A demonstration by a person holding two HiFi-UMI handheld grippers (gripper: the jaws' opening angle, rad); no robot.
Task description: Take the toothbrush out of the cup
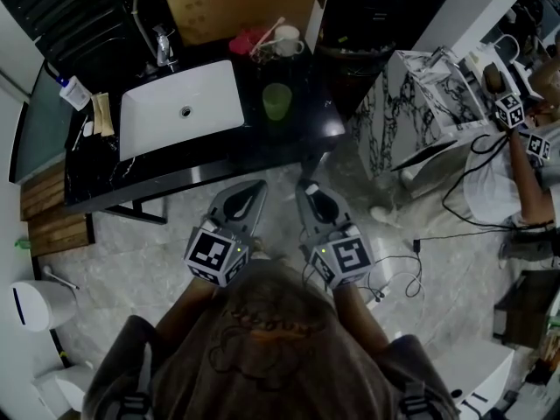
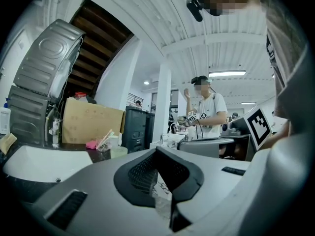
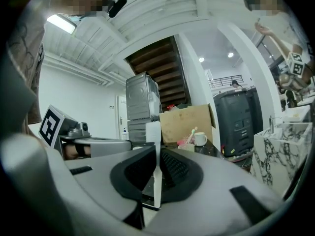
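Observation:
The toothbrush [image 1: 268,37] leans at the back of the black counter [image 1: 210,160], between a pink item and a white mug [image 1: 287,40]. It seems to stand in a small clear cup; I cannot tell for sure. The right gripper view shows the toothbrush [image 3: 192,133] beside the mug [image 3: 200,139], far ahead. A green cup [image 1: 277,101] stands nearer, next to the sink. My left gripper [image 1: 259,185] and right gripper [image 1: 304,185] hang side by side over the floor, short of the counter's front edge. Both are shut and hold nothing.
A white sink [image 1: 181,108] with a faucet [image 1: 163,46] takes up the counter's left part. A cardboard box [image 1: 236,3] stands behind. A marble-patterned cabinet [image 1: 411,112] is at the right. Cables [image 1: 455,208] lie on the floor near another person [image 1: 516,160].

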